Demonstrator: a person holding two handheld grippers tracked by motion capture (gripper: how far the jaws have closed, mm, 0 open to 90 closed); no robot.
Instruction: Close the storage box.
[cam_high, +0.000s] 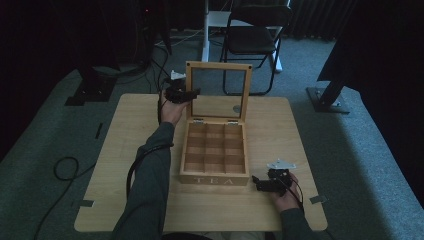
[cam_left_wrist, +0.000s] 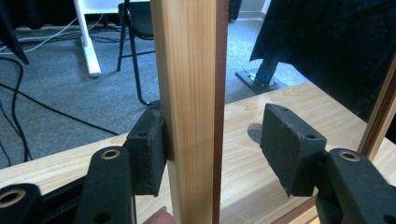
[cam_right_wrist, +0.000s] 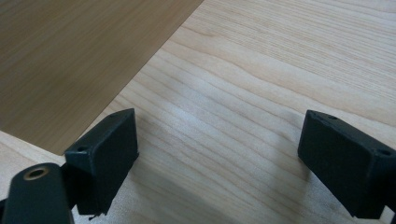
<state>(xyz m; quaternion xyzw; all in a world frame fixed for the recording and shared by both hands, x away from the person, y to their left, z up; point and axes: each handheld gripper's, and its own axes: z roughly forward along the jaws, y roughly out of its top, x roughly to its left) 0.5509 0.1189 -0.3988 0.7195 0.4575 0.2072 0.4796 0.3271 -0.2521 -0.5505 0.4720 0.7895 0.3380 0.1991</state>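
Lid frame (cam_left_wrist: 187, 93) between left gripper (cam_left_wrist: 212, 144) pads.

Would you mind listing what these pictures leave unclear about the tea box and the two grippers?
- Tea box compartments: high view, too dim to tell whether anything lies inside.
- Lid: left gripper view, top and bottom cut off by the edges.
- Right gripper: high view, jaws too small and dark to read.

pale wooden tea box (cam_high: 215, 179), glass-paned lid (cam_high: 218, 92)
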